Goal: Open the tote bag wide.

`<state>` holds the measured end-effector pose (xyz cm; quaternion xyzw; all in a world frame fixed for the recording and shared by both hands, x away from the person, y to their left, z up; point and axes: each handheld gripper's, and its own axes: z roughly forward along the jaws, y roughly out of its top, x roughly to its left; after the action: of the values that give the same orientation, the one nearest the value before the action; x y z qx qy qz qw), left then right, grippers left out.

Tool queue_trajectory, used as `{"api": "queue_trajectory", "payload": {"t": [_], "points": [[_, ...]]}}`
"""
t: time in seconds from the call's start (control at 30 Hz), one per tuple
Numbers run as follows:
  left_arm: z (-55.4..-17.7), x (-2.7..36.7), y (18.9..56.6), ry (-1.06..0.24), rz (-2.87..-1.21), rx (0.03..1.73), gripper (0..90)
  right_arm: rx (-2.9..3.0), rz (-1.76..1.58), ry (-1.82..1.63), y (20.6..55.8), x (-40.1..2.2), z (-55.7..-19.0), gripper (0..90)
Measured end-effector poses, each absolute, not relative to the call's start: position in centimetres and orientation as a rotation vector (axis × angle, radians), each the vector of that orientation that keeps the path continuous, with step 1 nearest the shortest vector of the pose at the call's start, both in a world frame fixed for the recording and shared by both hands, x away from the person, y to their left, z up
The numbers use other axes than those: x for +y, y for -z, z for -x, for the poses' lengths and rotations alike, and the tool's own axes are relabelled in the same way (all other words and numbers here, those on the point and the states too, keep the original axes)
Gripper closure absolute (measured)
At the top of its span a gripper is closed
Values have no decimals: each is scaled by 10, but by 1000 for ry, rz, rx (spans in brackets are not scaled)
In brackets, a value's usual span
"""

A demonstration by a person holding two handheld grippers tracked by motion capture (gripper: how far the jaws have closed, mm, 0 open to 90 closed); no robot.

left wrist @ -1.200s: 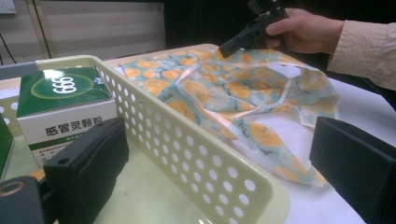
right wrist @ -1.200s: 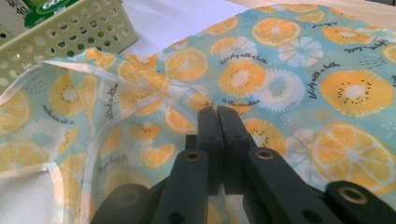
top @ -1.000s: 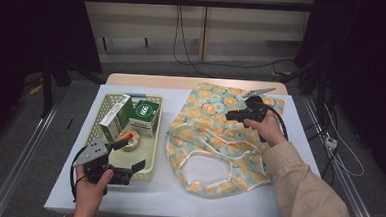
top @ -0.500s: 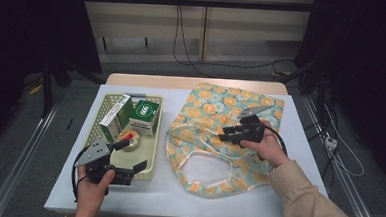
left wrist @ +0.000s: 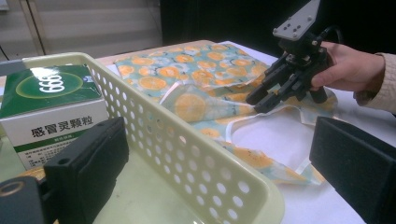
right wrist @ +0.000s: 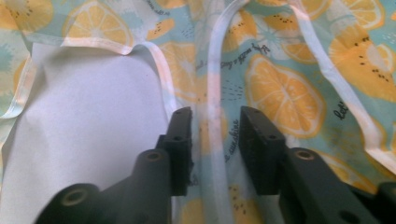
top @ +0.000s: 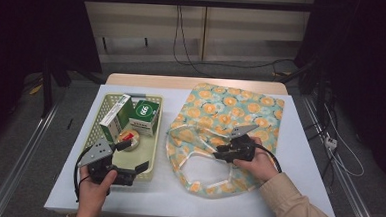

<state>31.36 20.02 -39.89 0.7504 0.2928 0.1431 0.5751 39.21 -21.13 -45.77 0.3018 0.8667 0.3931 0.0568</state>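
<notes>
A fabric bag [top: 230,115] printed with orange slices lies flat on the white table. My right gripper [top: 217,153] is low over its near part, beside the handle opening. Its jaws stand a little apart and have just been closing, with the bag's white-edged handle strip [right wrist: 212,93] between them, and the pads do not press it. The right gripper [left wrist: 257,101] also appears in the left gripper view, tips down at the cloth. My left gripper [top: 133,156] is open at the near end of the pale green basket [top: 155,136], and in the left gripper view its jaws [left wrist: 219,140] straddle the basket's perforated wall [left wrist: 187,154].
In the basket stand a green-and-white medicine box [top: 145,116], a second slim box [top: 114,118] and a small round tin with a red mark [top: 128,137]. Bare white table [right wrist: 93,116] shows through the bag's handle loop. The table's edges are close on all sides.
The right gripper has moved from the far part of the bag toward the near left, down to the handle strip. The left gripper has stayed at the basket.
</notes>
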Motion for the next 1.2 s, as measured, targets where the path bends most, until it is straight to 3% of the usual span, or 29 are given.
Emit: {"api": "queue_trajectory", "payload": {"t": [0.13,0.2,0.63,0.93,1.2], "points": [[-313,199,399,-335,-1758,685,43,2595,-876,-1139,458,-206,-389,851],[-313,199,398,-335,-1757,685,44,2602,-874,-1146,458,-206,-389,886],[-314,200,398,-336,-1751,687,43,2650,-857,-1275,432,-202,-377,900],[-314,200,398,-334,-1753,688,43,2523,-933,-1176,422,-225,-412,899],[-315,200,400,-333,-1757,687,43,2447,-1057,-1171,436,-239,-439,898]]}}
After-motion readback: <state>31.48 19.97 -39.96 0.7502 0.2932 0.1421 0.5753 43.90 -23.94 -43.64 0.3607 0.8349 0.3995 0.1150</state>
